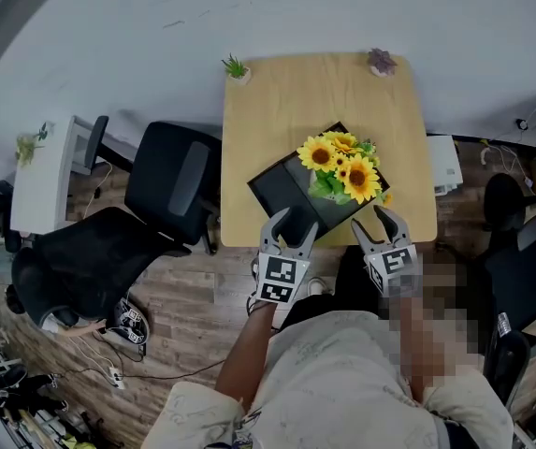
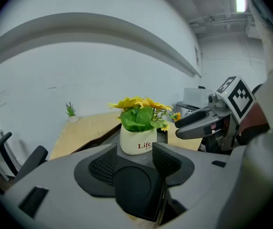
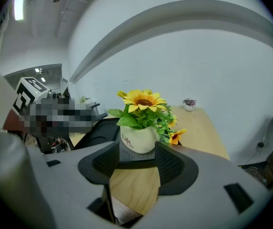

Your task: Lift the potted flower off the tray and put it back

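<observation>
**Black mesh pads standing wide, pot not yet gripped**

We are holding the 2 grippers side by side at the near edge of the table [image 1: 277, 101]. The left gripper [image 1: 291, 227] is showing its jaws well apart with nothing between them. The right gripper [image 1: 377, 223] is doing the same. In both gripper views the pot is sitting beyond the pads, framed by the gap but untouched.

Just past the fingertips we are looking at the black tray [image 1: 277, 190], lying at an angle on the wood. The potted flower [image 1: 342, 171] is standing on its right-hand part, nearer the right gripper than the left.

We are judging the pot to be upright. Its long axis is running vertically, the sunflower heads are facing up, and the printed side is facing us.

The risks we are weighing:
- A jaw could catch the overhanging leaves before it reaches the white wall, which would tilt the plant.
- If 1 gripper meets the rounded pot ahead of the other, the pot could slide or tip on the tray.
- A low approach could nudge the tray itself.

Farther off, 2 small plants [image 1: 237, 67] are sitting at the far corners of the table.
</observation>
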A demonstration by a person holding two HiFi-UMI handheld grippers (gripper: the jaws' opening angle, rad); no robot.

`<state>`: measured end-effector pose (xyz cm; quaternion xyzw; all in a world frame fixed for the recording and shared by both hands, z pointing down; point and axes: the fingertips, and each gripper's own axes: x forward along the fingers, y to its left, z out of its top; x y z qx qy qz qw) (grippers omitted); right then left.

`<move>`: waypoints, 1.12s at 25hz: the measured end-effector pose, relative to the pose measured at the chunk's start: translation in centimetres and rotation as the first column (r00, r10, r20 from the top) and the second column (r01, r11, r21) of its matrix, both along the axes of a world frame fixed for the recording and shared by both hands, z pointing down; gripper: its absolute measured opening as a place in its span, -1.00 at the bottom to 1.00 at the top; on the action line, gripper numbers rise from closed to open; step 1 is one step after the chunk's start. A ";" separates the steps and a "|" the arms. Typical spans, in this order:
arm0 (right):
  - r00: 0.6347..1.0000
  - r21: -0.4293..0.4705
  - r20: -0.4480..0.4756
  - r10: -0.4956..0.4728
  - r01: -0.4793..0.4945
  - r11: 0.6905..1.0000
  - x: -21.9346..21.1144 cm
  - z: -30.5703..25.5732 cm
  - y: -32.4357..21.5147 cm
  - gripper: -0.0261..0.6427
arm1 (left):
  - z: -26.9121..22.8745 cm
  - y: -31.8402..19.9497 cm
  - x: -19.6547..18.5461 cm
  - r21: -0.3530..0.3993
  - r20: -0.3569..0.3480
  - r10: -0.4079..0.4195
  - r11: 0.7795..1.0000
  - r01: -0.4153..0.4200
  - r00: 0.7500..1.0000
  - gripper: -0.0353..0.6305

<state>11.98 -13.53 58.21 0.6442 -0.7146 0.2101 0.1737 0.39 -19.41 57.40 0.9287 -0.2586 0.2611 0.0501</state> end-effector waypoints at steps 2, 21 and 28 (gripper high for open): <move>1.000 -0.007 0.002 -0.005 0.005 1.000 0.2 0.3 -0.2 -0.22 | 0.1 -0.2 0.4 -0.001 0.005 0.007 1.000 -0.007 1.000 -0.24; 0.998 -0.042 0.012 -0.066 0.067 0.997 1.8 1.9 -4.2 -0.17 | 2.3 -2.9 3.4 -0.031 0.068 0.041 0.999 -0.039 0.997 -0.24; 0.987 -0.050 0.022 -0.160 0.161 0.986 1.6 2.4 -5.7 -0.06 | 3.8 -3.9 4.8 -0.046 0.113 0.075 0.996 -0.070 0.991 -0.22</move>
